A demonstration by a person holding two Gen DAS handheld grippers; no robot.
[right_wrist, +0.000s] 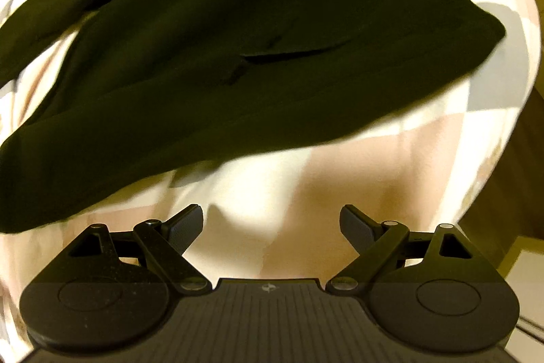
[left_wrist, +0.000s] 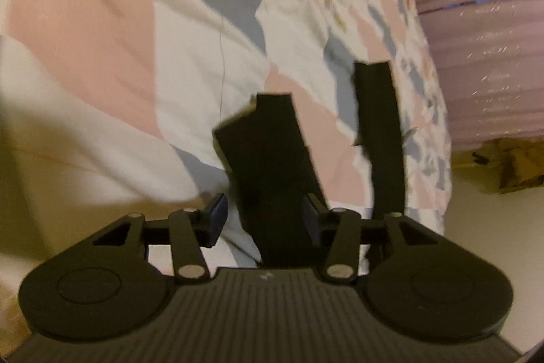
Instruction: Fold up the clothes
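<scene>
- Left wrist view: one left tool, with two fingers set partway apart. A strip of black cloth stands between them; whether the pads press on it cannot be told through the blur.
- A second black strip hangs to the right of it, outside the fingers. Whether the two strips join cannot be told.
- Behind both strips lies one bed cover patterned in pink, grey and white patches. Its edge falls away on the right, where a mauve curtain hangs near the bed.
- Right wrist view: one right tool, its fingers spread wide with nothing between them, above a bare patch of the bed cover.
- One black garment lies rumpled across the bed, beyond the right tool's fingertips and not touching them. It fills most of the upper view.
- The bed's edge curves down along the right side, with a dark brown surface beyond it.
</scene>
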